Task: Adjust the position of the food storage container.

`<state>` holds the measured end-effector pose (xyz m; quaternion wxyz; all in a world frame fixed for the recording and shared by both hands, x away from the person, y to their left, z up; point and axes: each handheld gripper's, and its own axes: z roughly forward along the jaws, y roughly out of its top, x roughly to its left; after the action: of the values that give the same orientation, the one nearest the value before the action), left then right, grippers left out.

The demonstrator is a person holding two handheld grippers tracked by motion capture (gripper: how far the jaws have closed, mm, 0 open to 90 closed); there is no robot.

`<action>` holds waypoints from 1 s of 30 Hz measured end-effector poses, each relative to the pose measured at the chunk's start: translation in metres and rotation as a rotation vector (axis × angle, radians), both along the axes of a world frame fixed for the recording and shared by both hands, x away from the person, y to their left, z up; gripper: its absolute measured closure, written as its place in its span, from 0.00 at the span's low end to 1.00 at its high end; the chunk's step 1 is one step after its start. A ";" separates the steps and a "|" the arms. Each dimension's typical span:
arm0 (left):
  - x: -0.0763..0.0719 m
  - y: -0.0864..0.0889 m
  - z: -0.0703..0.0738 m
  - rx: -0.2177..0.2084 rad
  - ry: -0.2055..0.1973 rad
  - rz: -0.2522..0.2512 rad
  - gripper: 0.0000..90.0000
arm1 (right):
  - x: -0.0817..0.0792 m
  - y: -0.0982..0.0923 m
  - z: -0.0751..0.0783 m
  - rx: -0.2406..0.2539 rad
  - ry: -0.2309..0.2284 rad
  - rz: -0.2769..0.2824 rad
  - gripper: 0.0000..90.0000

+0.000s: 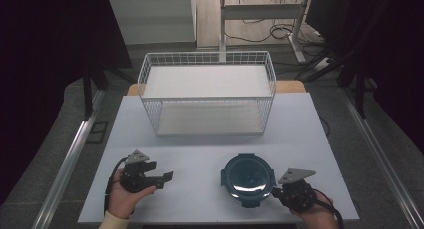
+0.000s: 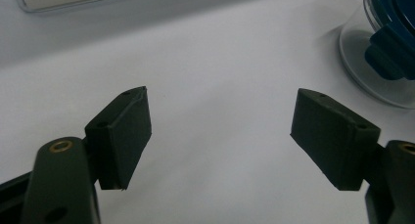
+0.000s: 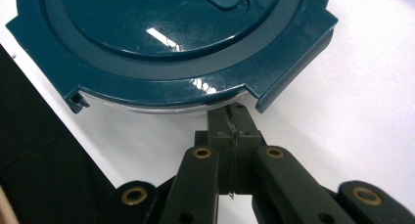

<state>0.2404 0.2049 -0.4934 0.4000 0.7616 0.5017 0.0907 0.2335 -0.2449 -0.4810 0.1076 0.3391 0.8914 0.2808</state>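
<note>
Writing or brand marks cannot be read on anything here; the teal lid (image 3: pixel 171 43) carries only a raised oval tab and glare streaks.

A round clear container (image 1: pixel 248 179) with that dark teal clip-on lid stands on the white table (image 1: pixel 200 159), toward the near right. A white wire basket (image 1: pixel 207 93) sits farther back at the middle, well apart from the container, with a bare band of table between them.

The left gripper (image 1: pixel 162 179) is held in the person's left hand (image 1: pixel 127 194) near the table's front left, pointing rightward toward the container. In the left gripper view its jaws stand wide apart with nothing between them, above plain table surface, and the container's clear wall and a teal clip appear at the upper right (image 2: pixel 386 48), some way off.

The right gripper (image 3: pixel 234 117) is held in the right hand (image 1: pixel 315 214) at the near right corner. In the right gripper view its jaws are pressed together, tips at or just under the lid's near rim; whether they pinch the rim or the container's lip cannot be told.

Open table lies left of the container and ahead of the left gripper. The front edge runs close behind both hands.
</note>
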 end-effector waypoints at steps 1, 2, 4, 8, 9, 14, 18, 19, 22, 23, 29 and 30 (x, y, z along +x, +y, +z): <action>0.000 0.000 0.000 0.000 0.000 0.000 0.25 | 0.001 0.001 -0.001 -0.001 -0.003 0.005 1.00; 0.000 0.000 0.000 0.000 0.000 -0.001 0.25 | 0.001 0.002 -0.001 -0.001 -0.002 0.007 1.00; 0.000 0.000 0.000 0.000 0.001 -0.001 0.25 | 0.001 0.004 -0.001 -0.001 -0.001 0.004 1.00; 0.000 0.000 0.000 0.000 0.002 0.000 0.25 | 0.003 0.009 -0.002 -0.004 -0.002 0.006 1.00; 0.000 0.000 0.000 0.000 0.002 0.000 0.25 | 0.004 0.009 -0.002 -0.005 -0.006 0.009 1.00; 0.000 0.000 0.000 0.000 0.001 0.002 0.25 | 0.006 0.016 -0.002 -0.006 -0.006 0.013 1.00; 0.000 0.000 -0.001 0.001 0.003 0.002 0.25 | 0.007 0.024 -0.003 0.002 -0.001 0.022 1.00; 0.000 0.000 0.000 0.002 0.002 0.001 0.25 | 0.007 0.026 -0.003 0.000 -0.001 0.020 1.00; 0.000 0.000 0.000 0.000 0.001 0.001 0.25 | 0.009 0.036 -0.003 -0.008 -0.016 0.026 1.00; 0.000 0.000 0.000 0.000 0.001 0.001 0.25 | 0.009 0.036 -0.003 -0.008 -0.016 0.026 1.00; 0.000 0.001 0.000 -0.006 0.002 0.004 0.25 | 0.017 0.061 -0.005 -0.041 -0.033 0.067 1.00; 0.000 0.002 0.001 -0.006 0.001 0.005 0.25 | 0.019 0.064 -0.005 -0.042 -0.034 0.069 1.00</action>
<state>0.2401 0.2065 -0.4928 0.4018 0.7593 0.5039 0.0898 0.2520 -0.1812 -0.4856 0.1203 0.3011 0.9063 0.2712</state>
